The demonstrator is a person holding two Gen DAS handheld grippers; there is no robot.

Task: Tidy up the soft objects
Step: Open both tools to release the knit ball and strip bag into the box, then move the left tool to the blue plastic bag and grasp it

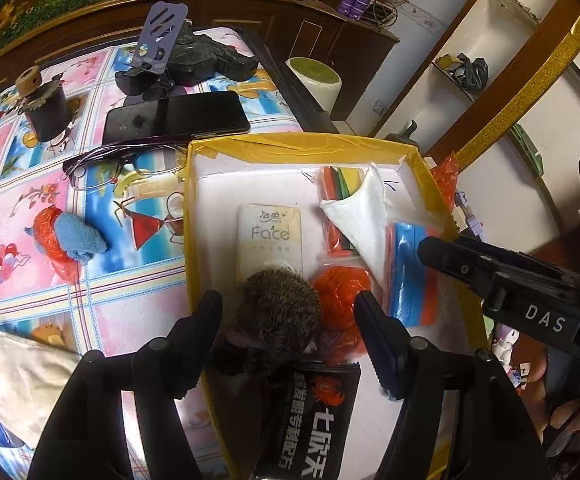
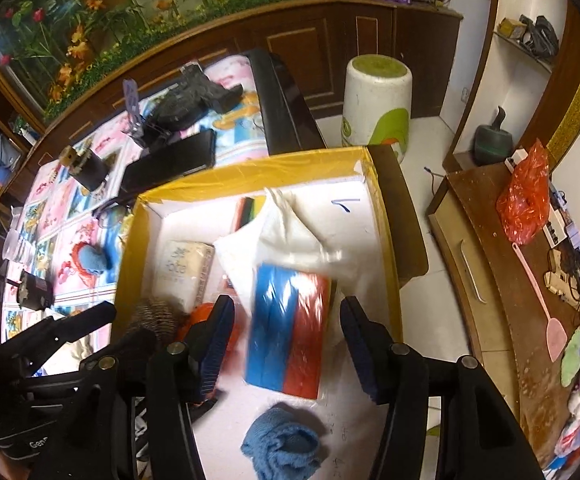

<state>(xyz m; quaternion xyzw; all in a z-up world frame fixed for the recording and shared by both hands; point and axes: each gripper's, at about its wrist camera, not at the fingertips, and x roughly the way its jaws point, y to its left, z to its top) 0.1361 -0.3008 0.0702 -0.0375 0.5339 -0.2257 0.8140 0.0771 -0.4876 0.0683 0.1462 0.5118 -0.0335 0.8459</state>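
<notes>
1. Yellow-rimmed cardboard box (image 2: 249,168) w/ white floor, on the table.
2. Brown speckled knit ball (image 1: 277,308) inside, near front-left.
3. Blue knit cloth (image 2: 279,448), crumpled, inside at front.
4. Blue-and-red bagged pack (image 2: 290,336), lying flat, mid-box.

A home: wooden cabinets (image 2: 330,40), cartoon-print tablecloth (image 1: 29,208), cluttered shelves (image 1: 462,72).

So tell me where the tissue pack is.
The tissue pack lies inside the yellow box, toward its left wall in both views, just beyond the speckled brown ball and left of the white cloth.
</notes>
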